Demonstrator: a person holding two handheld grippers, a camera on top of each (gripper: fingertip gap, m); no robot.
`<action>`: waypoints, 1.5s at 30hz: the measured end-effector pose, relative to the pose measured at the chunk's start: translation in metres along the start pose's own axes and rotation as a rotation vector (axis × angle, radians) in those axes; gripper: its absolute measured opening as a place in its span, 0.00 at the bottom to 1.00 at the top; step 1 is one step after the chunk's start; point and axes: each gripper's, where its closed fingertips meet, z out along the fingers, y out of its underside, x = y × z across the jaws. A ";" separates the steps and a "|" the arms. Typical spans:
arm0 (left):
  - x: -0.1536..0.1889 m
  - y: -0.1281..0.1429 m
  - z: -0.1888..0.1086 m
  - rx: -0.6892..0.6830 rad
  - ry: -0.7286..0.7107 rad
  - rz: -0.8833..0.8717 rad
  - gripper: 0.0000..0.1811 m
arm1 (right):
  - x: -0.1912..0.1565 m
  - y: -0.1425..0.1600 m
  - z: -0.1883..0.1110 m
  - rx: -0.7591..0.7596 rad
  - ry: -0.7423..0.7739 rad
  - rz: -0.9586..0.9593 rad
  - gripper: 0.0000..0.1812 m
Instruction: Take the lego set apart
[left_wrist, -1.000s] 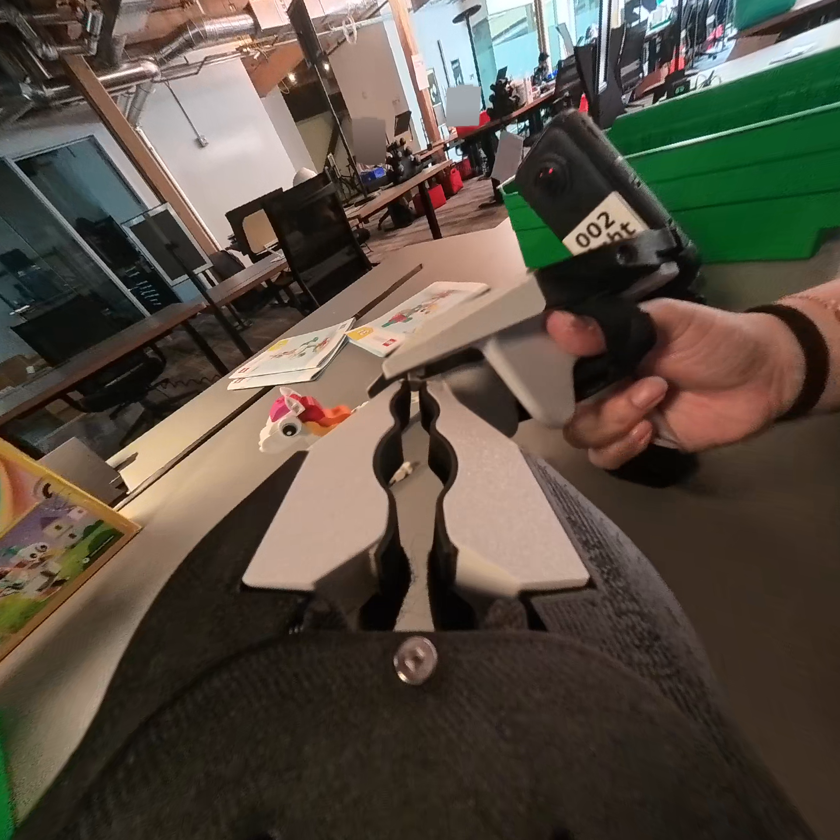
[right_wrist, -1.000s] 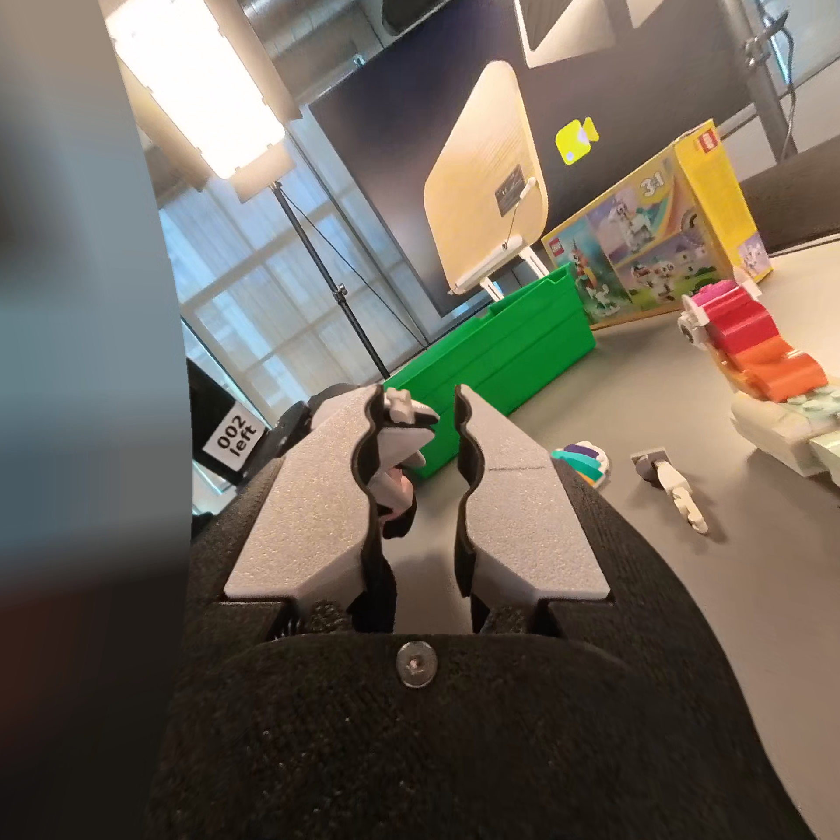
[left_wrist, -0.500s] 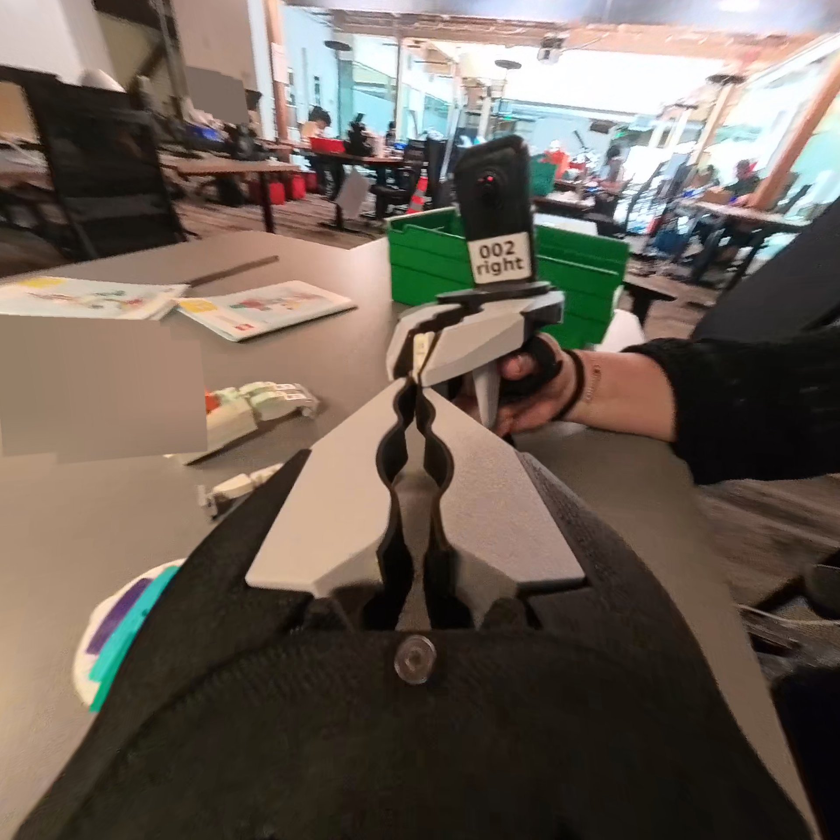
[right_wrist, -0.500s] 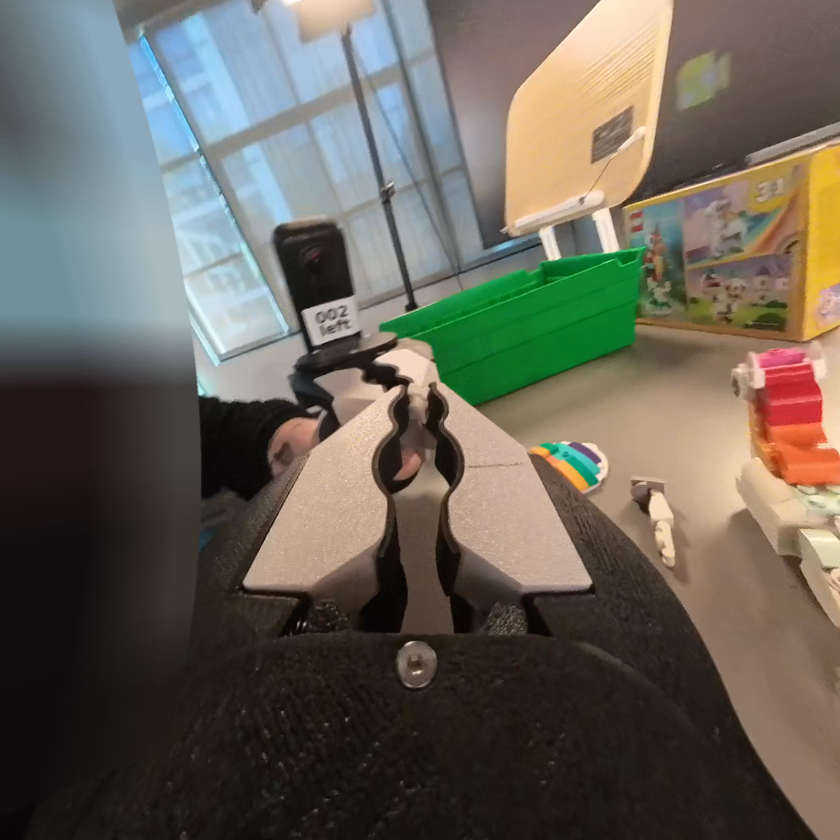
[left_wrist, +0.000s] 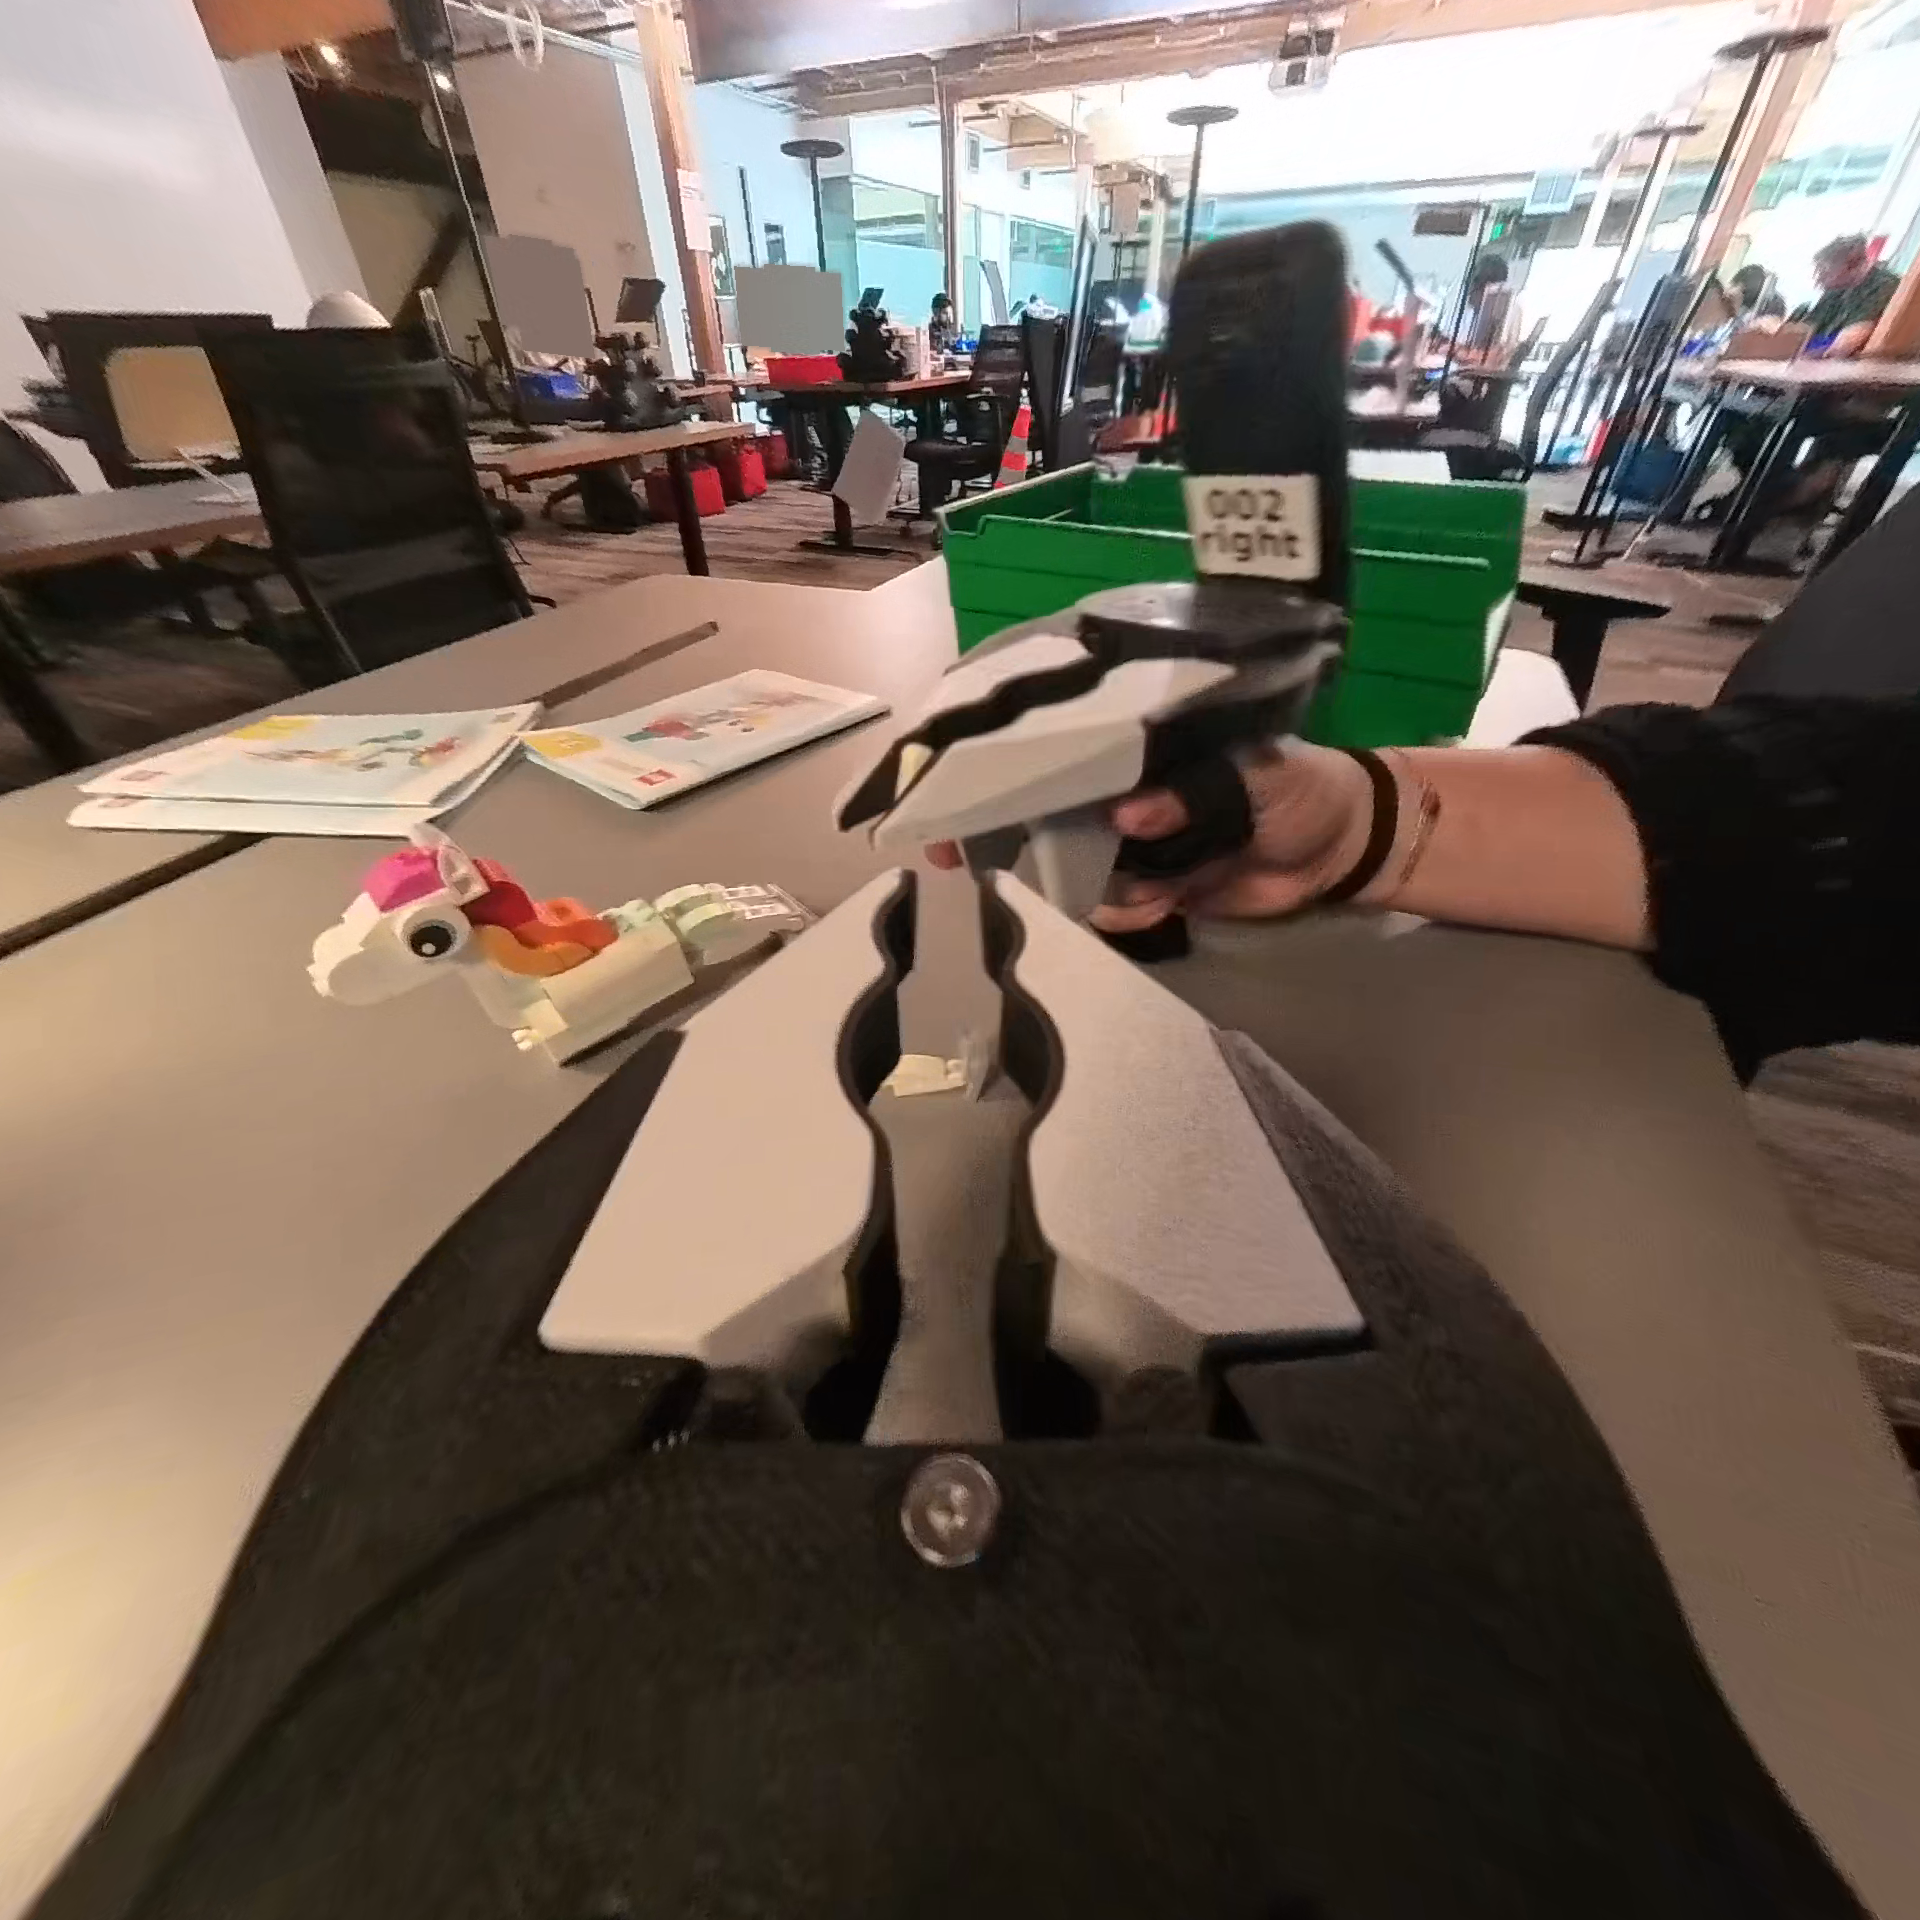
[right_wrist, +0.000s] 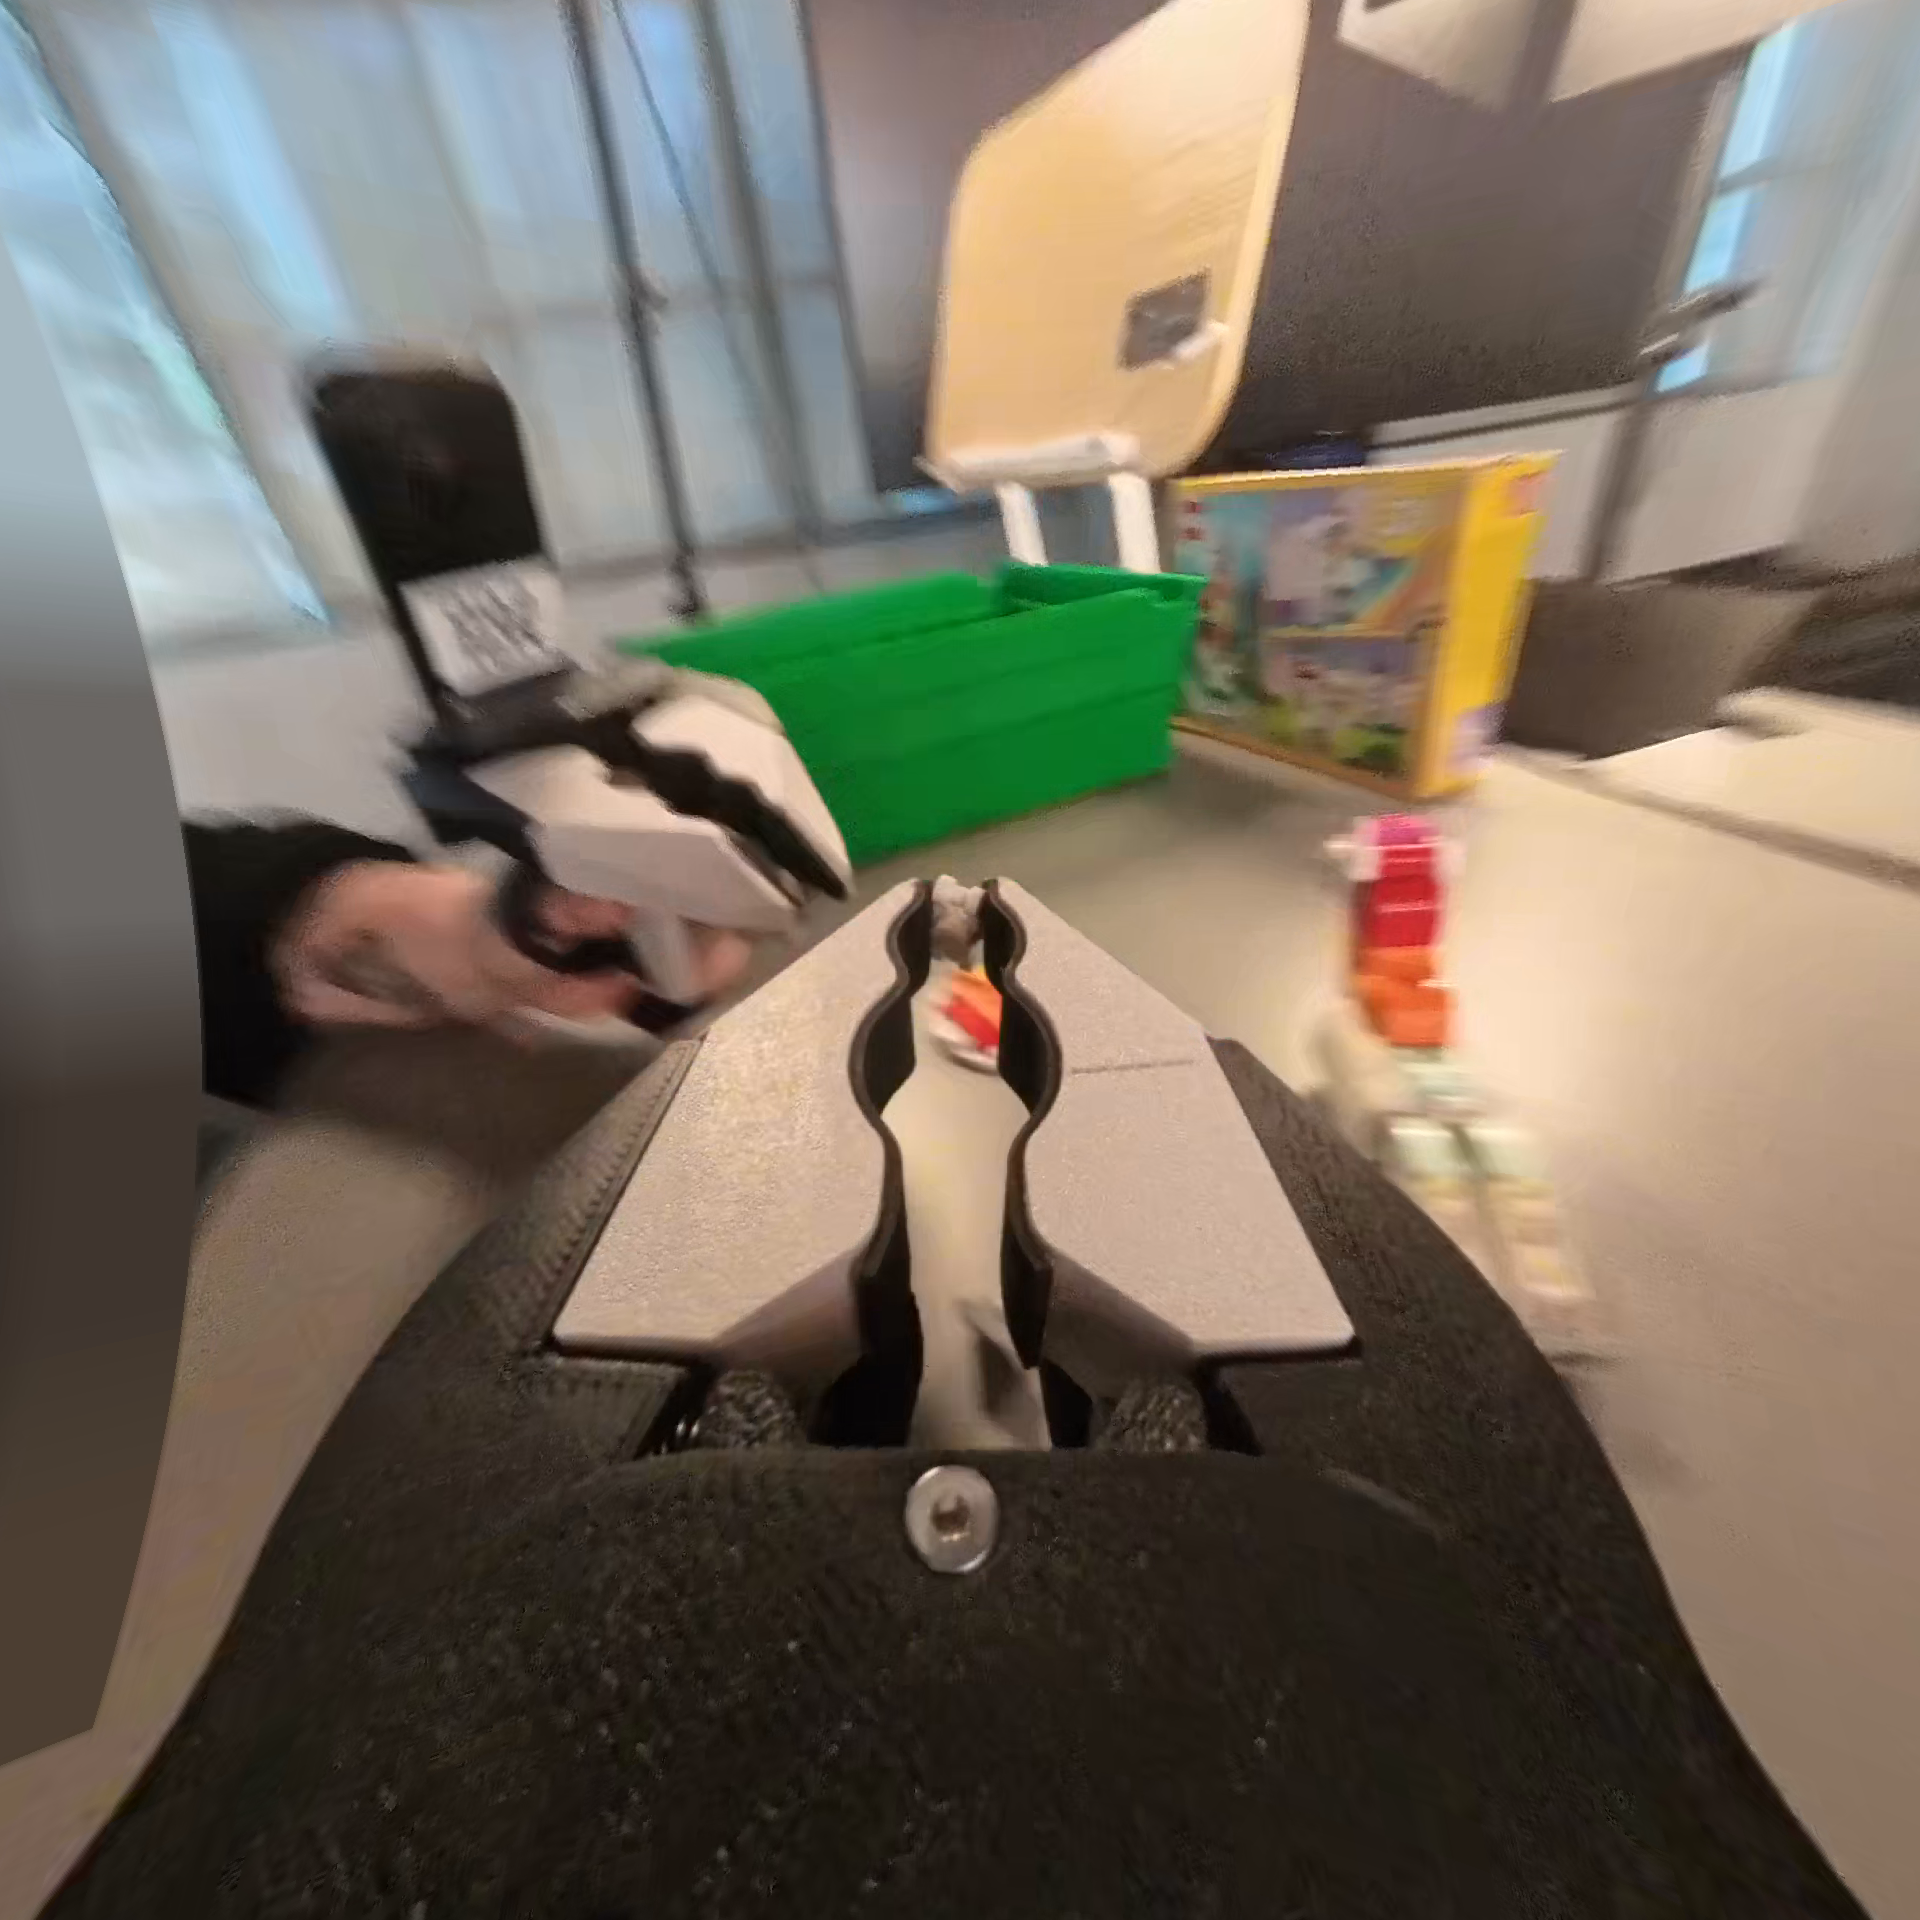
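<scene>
Right wrist view shows my right tongs (right_wrist: 954, 902) clamped on a small pale lego piece (right_wrist: 952, 916) at their tips. My left tongs (left_wrist: 943, 896) stand slightly apart, holding nothing, above the grey surface (left_wrist: 208, 1122). On it the unicorn lego model (left_wrist: 499, 951) lies just left of them.

The left gripper (left_wrist: 940, 904) had matt grey fingers (left_wrist: 748, 1122) with a fine grainy face, black wavy liners and a rough, pebbled black plastic body set with a shiny metal screw (left_wrist: 949, 1523). The lego unicorn (left_wrist: 499, 951) was smooth, glossy plastic on a matt grey table (left_wrist: 187, 1195). The booklets (left_wrist: 312, 764) were thin glossy paper, the green bin (left_wrist: 1049, 571) smooth plastic, and the set's box (right_wrist: 1351, 634) printed cardboard.
</scene>
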 end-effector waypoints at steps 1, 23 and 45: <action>-0.001 0.000 0.000 0.002 0.006 -0.024 0.09 | 0.005 0.004 0.000 -0.048 0.076 -0.133 0.04; -0.013 0.047 0.013 -0.275 -0.103 0.051 0.06 | 0.000 0.053 0.014 -0.505 0.326 -1.158 0.04; -0.020 0.052 0.010 -0.257 0.039 -0.462 0.02 | 0.005 0.059 0.017 -0.559 0.377 -1.149 0.04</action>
